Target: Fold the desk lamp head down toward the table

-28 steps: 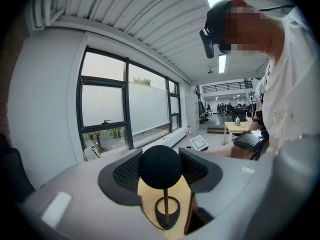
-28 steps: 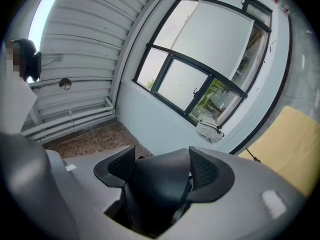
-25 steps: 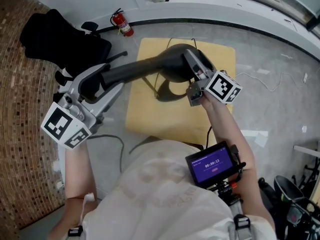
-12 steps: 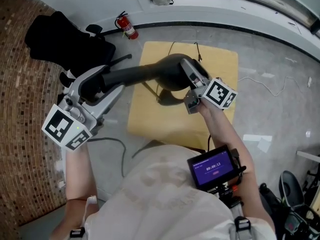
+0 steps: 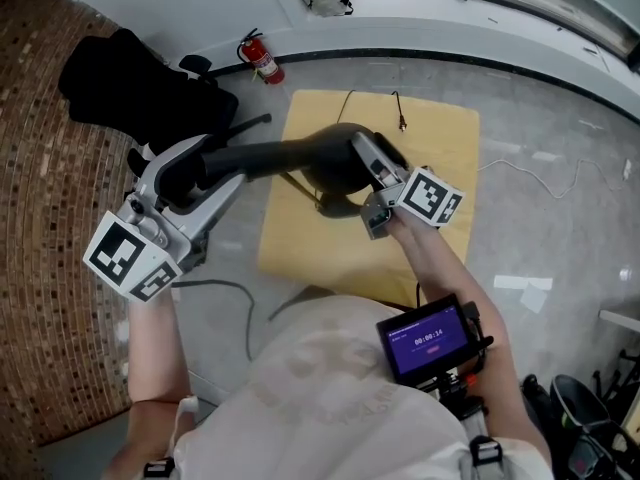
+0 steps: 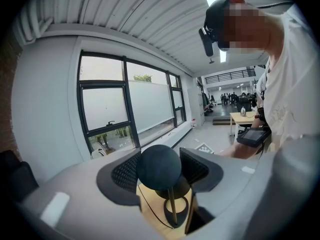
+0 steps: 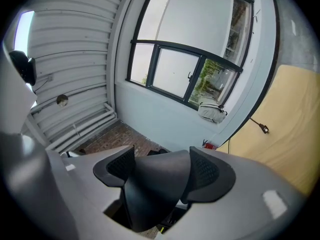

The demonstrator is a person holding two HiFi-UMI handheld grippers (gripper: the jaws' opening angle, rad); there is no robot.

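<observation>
A black desk lamp [image 5: 300, 155] stands on a yellow wooden table [image 5: 440, 138]. Its long horn-shaped head lies nearly level, with the ring base [image 5: 338, 205] under it. My left gripper [image 5: 192, 180] is shut on the head's narrow rounded end [image 6: 159, 166], at the table's left edge. In the left gripper view the thin stem [image 6: 172, 209] and the base show below that end. My right gripper [image 5: 372, 166] is shut on the head's wide cone end [image 7: 155, 194], which fills the space between its pads [image 7: 206, 171].
A black cable with a plug [image 5: 400, 122] lies on the table's far side. A fire extinguisher [image 5: 259, 58] and a black chair [image 5: 135, 88] stand beyond the table's left corner. A white cable [image 5: 540, 168] runs on the floor at right. A small screen [image 5: 428, 338] hangs at my chest.
My right gripper has sunk toward the table with the lamp's wide end, and the head now lies flatter. The left gripper has kept its place on the narrow end.
</observation>
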